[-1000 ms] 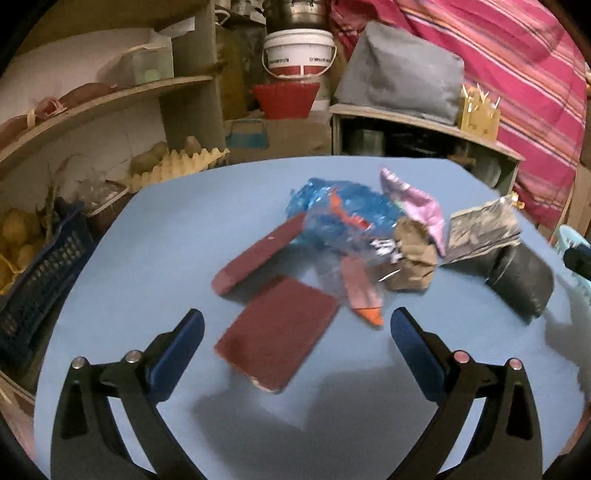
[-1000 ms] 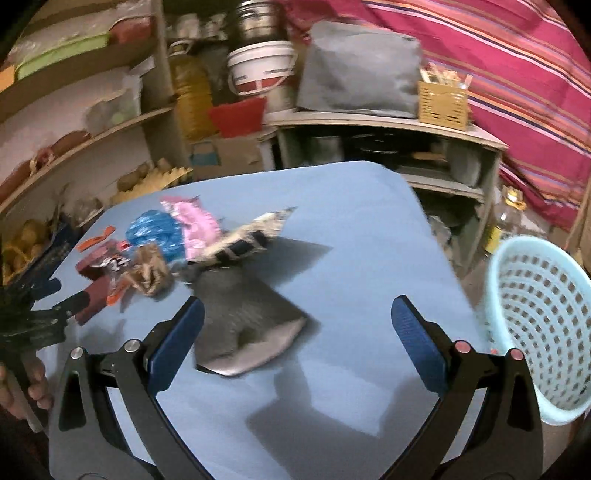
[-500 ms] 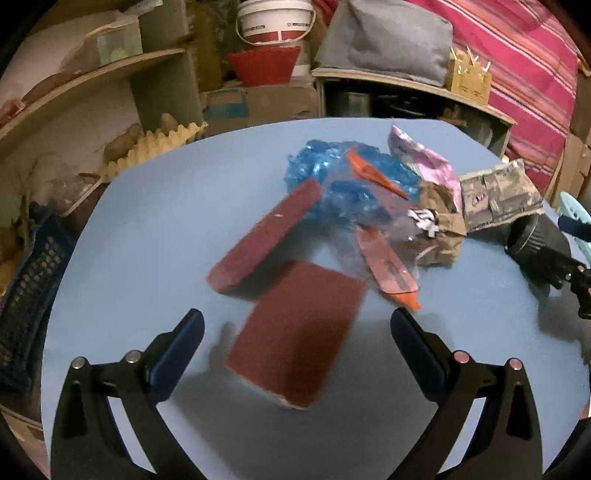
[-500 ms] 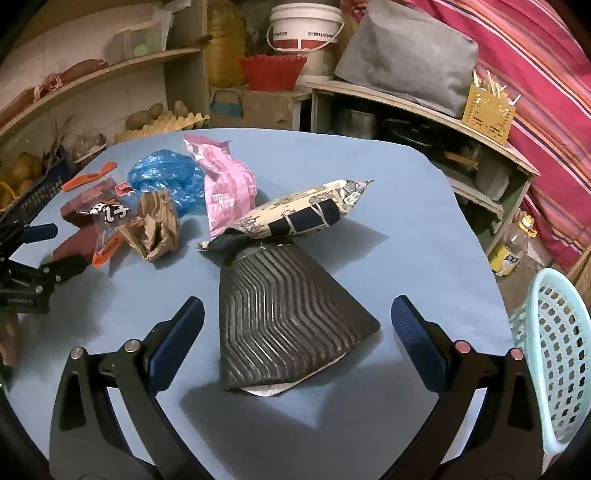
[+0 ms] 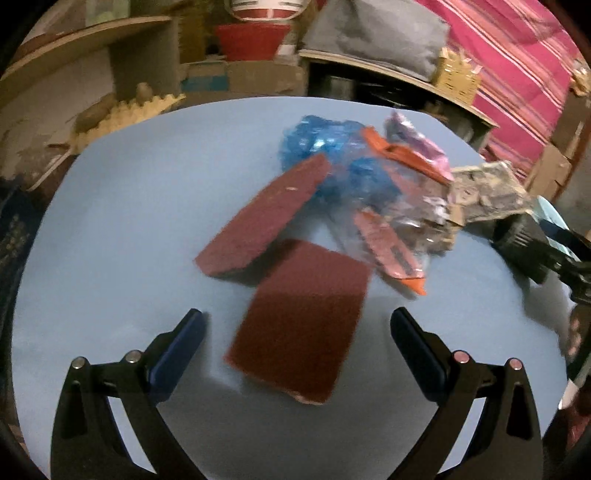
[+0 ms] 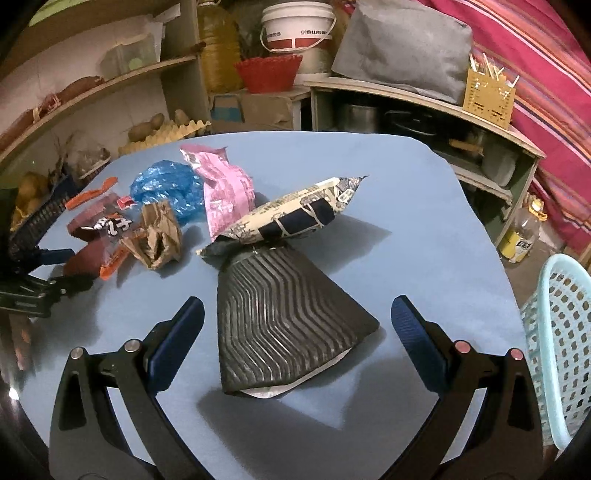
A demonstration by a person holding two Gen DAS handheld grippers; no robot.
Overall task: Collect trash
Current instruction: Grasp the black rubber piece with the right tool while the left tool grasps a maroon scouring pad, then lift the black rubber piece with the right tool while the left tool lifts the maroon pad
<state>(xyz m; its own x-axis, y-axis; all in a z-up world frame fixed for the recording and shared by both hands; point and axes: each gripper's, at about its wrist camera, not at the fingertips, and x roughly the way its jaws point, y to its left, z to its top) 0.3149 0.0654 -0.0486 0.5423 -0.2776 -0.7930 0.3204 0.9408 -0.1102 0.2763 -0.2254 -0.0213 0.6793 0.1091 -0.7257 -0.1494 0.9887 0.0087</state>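
Trash lies piled on a blue table (image 5: 129, 206). In the left wrist view my left gripper (image 5: 295, 343) is open, its fingers straddling a dark red scouring pad (image 5: 299, 317). A second red pad (image 5: 264, 218), a blue plastic bag (image 5: 332, 155) and an orange-trimmed clear wrapper (image 5: 388, 236) lie beyond it. In the right wrist view my right gripper (image 6: 295, 332) is open around a flattened black ribbed paper cup (image 6: 284, 321). A patterned snack bag (image 6: 291, 218) rests on the cup's far end. A pink wrapper (image 6: 225, 188), a brown crumpled paper (image 6: 157, 236) and the blue plastic bag (image 6: 166, 184) sit to the left.
A pale blue plastic basket (image 6: 557, 343) stands off the table's right edge. Shelves (image 6: 110, 81) with potatoes, an egg tray and a white bucket (image 6: 295, 26) are behind the table. A striped pink cloth (image 6: 546, 66) hangs at the back right. The other gripper (image 6: 33, 280) shows at far left.
Both grippers have moved forward and down. The red pad now lies between the left fingers, and the black cup lies between the right fingers. The basket has slid towards the right edge.
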